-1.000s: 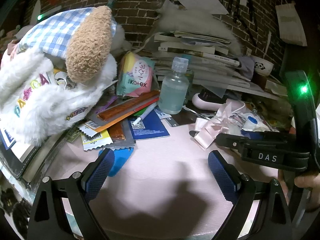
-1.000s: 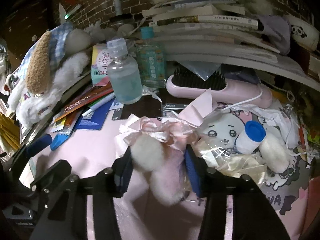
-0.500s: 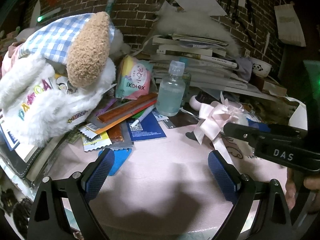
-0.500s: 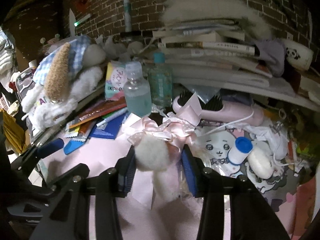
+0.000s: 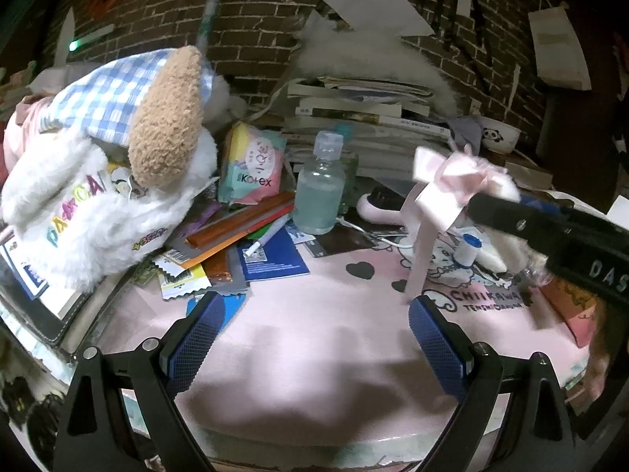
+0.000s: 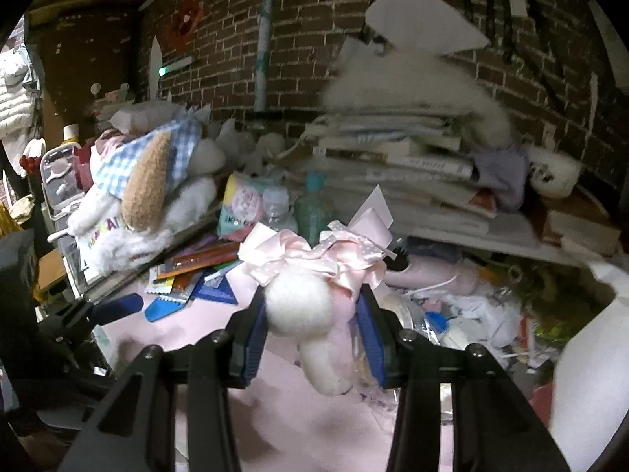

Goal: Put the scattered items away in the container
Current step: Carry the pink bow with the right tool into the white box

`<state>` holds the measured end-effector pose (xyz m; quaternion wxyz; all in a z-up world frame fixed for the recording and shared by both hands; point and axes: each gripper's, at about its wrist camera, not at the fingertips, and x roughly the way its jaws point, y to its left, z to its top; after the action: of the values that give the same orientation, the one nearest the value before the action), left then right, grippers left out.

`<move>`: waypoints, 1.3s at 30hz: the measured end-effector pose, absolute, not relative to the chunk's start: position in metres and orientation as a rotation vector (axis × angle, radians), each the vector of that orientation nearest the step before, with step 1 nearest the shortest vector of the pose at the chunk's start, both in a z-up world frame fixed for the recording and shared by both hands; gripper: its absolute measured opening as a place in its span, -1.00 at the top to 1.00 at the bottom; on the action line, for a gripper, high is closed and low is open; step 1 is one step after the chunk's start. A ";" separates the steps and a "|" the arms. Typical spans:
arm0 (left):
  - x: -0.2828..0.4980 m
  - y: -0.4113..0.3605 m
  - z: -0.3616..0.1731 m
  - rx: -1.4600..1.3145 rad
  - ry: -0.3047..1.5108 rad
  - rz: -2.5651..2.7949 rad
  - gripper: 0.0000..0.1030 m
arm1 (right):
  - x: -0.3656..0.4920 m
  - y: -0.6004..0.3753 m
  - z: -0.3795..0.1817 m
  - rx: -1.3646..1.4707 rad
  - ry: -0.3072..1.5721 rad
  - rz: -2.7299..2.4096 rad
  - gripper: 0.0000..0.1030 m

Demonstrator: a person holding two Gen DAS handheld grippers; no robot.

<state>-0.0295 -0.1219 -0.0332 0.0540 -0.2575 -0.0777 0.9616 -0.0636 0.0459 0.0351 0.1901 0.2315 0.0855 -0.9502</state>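
Brick wall (image 5: 275, 19) backs a cluttered desk covered by a pink mat (image 5: 314, 334) printed "CHIIKAWA". Right gripper (image 6: 312, 316), marked "DAS" on its side in the left wrist view, is clenched on a white pom-pom hair accessory with a pink satin bow (image 6: 314, 263), held clear above the mat; its ribbon tails hang down, 1 reaching toward the mat in the left wrist view. Left gripper (image 5: 314, 348) is released, its 2 blue-padded fingers (image 5: 194, 344) spread wide over bare pink mat with nothing between them.

Ahead of the left gripper lie a blue booklet (image 5: 271, 259), a white pen (image 5: 267, 238), an orange-brown flat box (image 5: 243, 224) and foil sachets (image 5: 179, 279). Beyond those stand a clear plastic bottle with pale liquid (image 5: 320, 192) and a pastel "Kotex" pack (image 5: 251, 169). To the far left sits a white plush toy (image 5: 90, 212) with a tan ear, a blue gingham cap and coloured letters. A stack of books (image 5: 365, 118) rises behind the bottle, a panda-print bowl (image 5: 499, 137) at its right end.

Below the right gripper's load a small white bottle with a blue cap (image 5: 469, 249) lies on the mat beside a pink hairbrush (image 5: 377, 212). Which item is the container cannot be told.
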 end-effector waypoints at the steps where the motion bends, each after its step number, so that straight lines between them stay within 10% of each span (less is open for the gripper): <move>1: -0.029 -0.120 -0.032 -0.780 -0.233 2.921 -0.82 | -0.060 0.049 0.039 0.635 0.241 -2.682 0.23; 39: -0.025 -0.044 -0.016 -0.766 -0.098 2.774 -0.82 | -0.027 0.256 0.117 0.954 0.480 -3.006 0.22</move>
<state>-0.0252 -0.0443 -0.0157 0.1305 -0.2637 -0.0338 0.9551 -0.0268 0.2556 0.1167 -0.0243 0.2989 0.1504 -0.9421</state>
